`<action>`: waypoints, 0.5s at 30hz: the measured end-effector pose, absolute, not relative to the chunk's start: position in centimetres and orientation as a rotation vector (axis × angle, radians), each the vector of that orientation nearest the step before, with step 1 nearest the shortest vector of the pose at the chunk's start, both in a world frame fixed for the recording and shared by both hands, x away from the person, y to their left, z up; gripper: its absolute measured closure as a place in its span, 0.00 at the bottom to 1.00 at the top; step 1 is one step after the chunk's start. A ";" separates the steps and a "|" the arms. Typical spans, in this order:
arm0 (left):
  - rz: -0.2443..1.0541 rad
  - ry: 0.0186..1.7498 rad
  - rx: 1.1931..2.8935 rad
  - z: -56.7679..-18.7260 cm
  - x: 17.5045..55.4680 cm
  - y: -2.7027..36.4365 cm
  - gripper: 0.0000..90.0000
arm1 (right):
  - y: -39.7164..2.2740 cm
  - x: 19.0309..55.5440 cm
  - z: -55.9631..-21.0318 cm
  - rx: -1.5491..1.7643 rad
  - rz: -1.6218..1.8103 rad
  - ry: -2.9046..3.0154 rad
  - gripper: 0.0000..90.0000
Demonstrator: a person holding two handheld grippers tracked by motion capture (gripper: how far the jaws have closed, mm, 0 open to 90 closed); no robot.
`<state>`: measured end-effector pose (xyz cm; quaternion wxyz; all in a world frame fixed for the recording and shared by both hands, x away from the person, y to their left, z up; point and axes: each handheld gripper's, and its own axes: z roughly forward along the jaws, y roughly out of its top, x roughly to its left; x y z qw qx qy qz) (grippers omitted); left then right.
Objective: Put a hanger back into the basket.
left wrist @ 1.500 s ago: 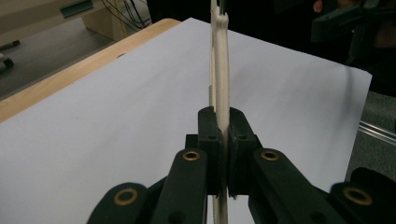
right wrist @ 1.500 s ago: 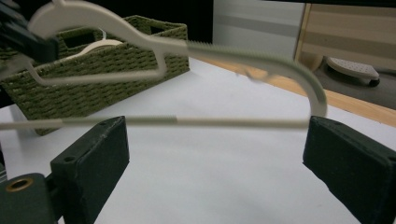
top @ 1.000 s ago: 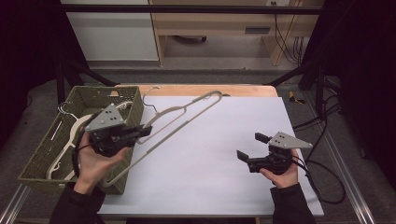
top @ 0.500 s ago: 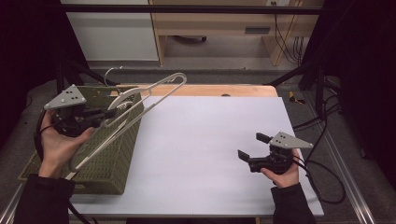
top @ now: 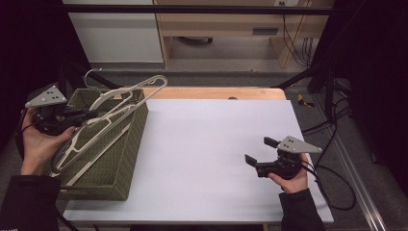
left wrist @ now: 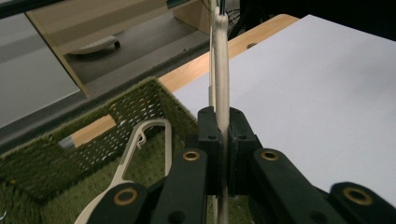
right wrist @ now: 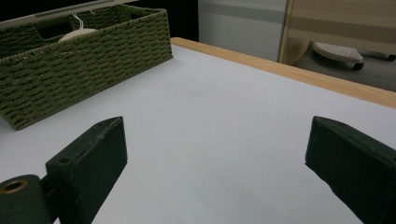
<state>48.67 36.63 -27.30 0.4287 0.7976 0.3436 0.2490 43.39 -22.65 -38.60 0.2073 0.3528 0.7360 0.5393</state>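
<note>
At the nine o'clock edge of the desk (top: 216,159), a pale hanger (top: 103,120) is held above the green woven basket (top: 120,163) by the left claw (top: 79,117), whose jaws are clamped shut on the hanger's thin bar, as is plainly seen in the left gripper view (left wrist: 220,116). The hanger is tilted, its hook end pointing toward one o'clock past the basket's far rim, its lower end reaching down toward seven o'clock over the basket. Another hanger (left wrist: 135,154) is seen lying inside the basket. The right claw (top: 257,153) is held low over the white surface at about four o'clock, its jaws spread wide and nothing between them.

The job is judged to be nearly done: the hanger has been brought over the basket, and only the lowering and release are left. Compared with half a second ago, the hanger is carried lower and closer to the basket, and the left hand has been drawn slightly down; the right claw has not been moved.
</note>
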 end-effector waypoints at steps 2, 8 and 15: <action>0.619 0.870 1.990 -27.8 48.8 37.3 0.96 | -22.6 43.4 -38.6 0.981 1.498 2.051 0.07; 0.616 0.910 1.979 -28.9 48.9 39.5 0.96 | -22.7 43.4 -38.7 0.982 1.498 2.049 0.07; 0.615 0.982 1.936 -29.9 48.7 42.2 0.96 | -22.7 43.4 -38.7 0.983 1.492 2.050 0.07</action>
